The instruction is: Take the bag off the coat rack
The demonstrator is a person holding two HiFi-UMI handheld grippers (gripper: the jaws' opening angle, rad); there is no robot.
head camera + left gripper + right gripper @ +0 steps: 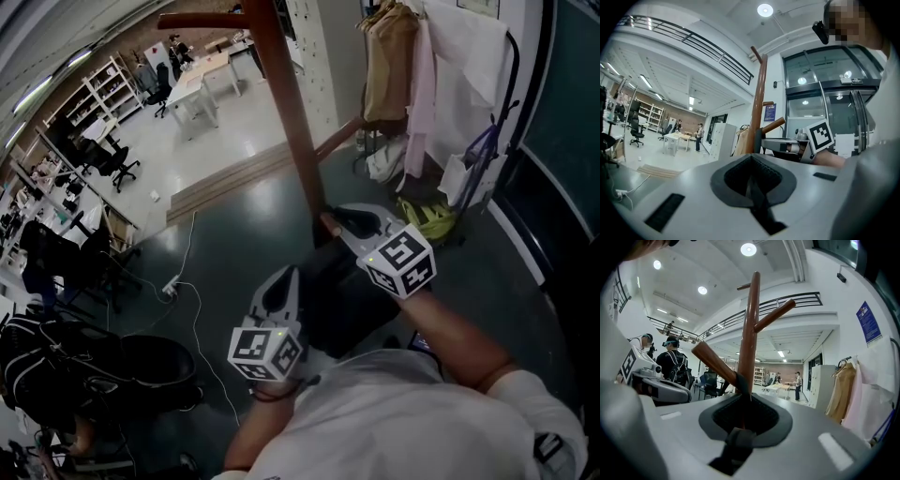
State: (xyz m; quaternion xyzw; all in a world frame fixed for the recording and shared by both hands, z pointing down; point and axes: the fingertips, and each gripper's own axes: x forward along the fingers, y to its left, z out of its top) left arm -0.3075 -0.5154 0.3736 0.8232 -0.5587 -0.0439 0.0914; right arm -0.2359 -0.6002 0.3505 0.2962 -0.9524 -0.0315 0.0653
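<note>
Left tool: pressed together, pinching a black strap that runs out of the pads toward me.
Right tool: also closed on the strap, with the black webbing bunched in the pads and trailing back to my hand.
Peg: brown and angled upward. A dark band of strap wraps it right where it meets the pole, just above my right tool.
Bag: a black bulk hanging between my two tools, just beside the pole and below that peg.
Coat rack: a brown wooden pole, upright, with more pegs branching off higher up.
Tools together: they are near each other with the bag between. The right one is ahead, touching distance from the pole, and the left is lower and closer to my chest.
Right arm: bare forearm stretched out over the bag, marker cube on top.
Garments: tan, pink and white, hanging on a rail off to my right, well apart from the rack.
</note>
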